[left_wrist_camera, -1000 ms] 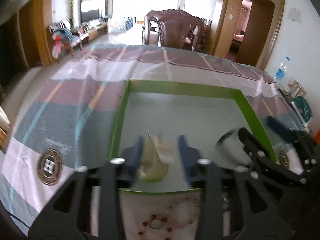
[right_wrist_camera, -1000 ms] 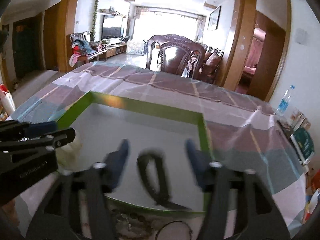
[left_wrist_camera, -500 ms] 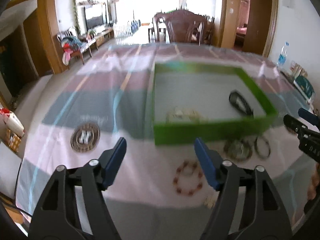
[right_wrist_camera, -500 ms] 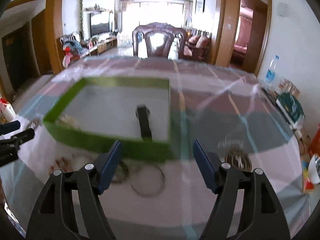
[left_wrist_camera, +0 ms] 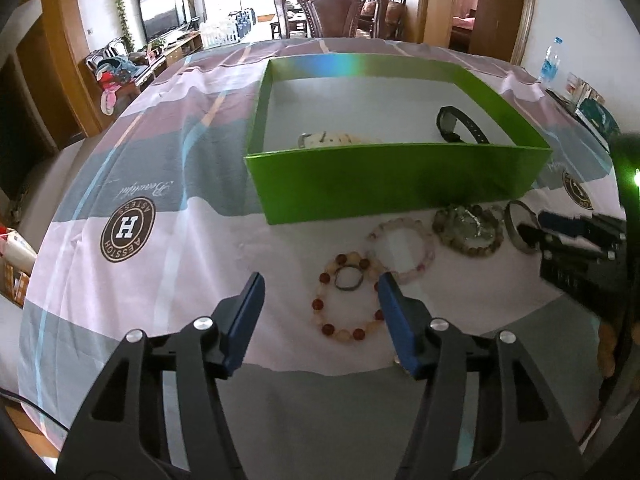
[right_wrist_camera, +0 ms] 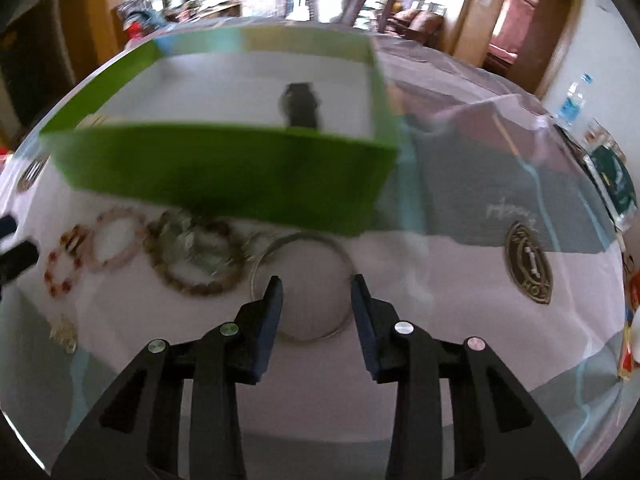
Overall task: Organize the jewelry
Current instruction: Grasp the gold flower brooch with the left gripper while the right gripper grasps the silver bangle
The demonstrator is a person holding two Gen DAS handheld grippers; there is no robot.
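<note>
Before green box (left_wrist_camera: 384, 176) on worktop (left_wrist_camera: 168, 288): your left hand-held gripper (left_wrist_camera: 320, 300) closing, empty, red-beaded bracelet (left_wrist_camera: 347, 298) between fingers. Your right hand-held gripper (right_wrist_camera: 316, 300) closing, empty, straddling thin metal bangle (right_wrist_camera: 301, 285).

Left gripper (left_wrist_camera: 319, 294) angles steeply downward, its two blue-padded fingers (left_wrist_camera: 245, 318) spread apart with black frames splaying back toward the camera, and the jaws are closing a touch with nothing pressed between the pads. Right gripper (right_wrist_camera: 316, 294) points down just as steeply, blue pads (right_wrist_camera: 267, 320) noticeably nearer each other, jaws closing right now, and again no pad is pressing on anything. In the left wrist view the right gripper (left_wrist_camera: 536, 227) pokes in from the right edge, dark frame and a blue tip showing, well apart from the left one
</note>
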